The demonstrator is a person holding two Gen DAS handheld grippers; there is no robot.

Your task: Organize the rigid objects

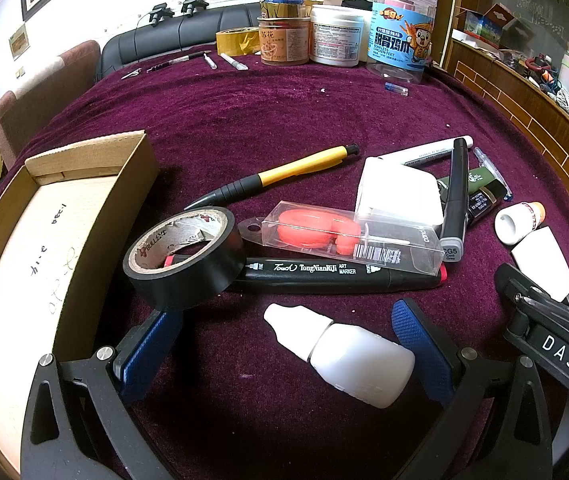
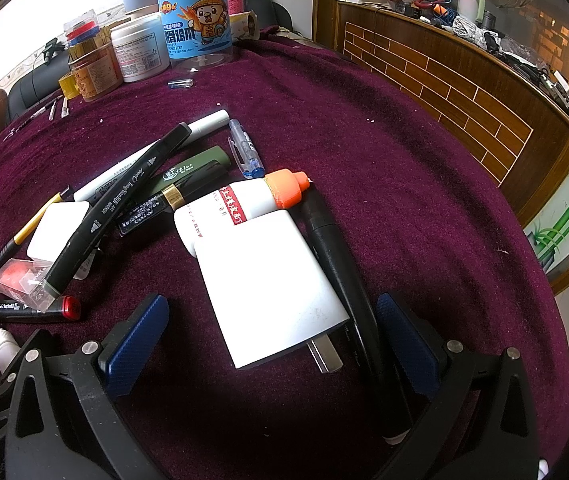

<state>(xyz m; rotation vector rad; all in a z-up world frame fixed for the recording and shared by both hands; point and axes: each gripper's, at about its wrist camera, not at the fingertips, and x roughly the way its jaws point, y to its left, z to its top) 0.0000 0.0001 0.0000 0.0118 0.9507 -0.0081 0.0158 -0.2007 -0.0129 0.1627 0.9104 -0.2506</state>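
A cardboard box (image 1: 44, 248) lies at the left of the purple cloth. My left gripper (image 1: 288, 344) is open, with a white dropper bottle (image 1: 340, 352) lying between its fingers and a black tape roll (image 1: 184, 256) just ahead of the left finger. A black art marker (image 1: 340, 274), a clear case with a red item (image 1: 344, 236) and a yellow pencil (image 1: 284, 176) lie beyond. My right gripper (image 2: 272, 340) is open around a white plug charger (image 2: 272, 284). A white glue bottle with an orange cap (image 2: 244, 204) and a black pen (image 2: 340, 280) lie beside the charger.
Several markers and pens (image 2: 140, 176) lie in a pile mid-table, with a white square box (image 1: 400, 192). Jars and tape rolls (image 1: 332, 36) stand at the far edge. A brick-patterned wooden counter (image 2: 464, 92) runs along the right.
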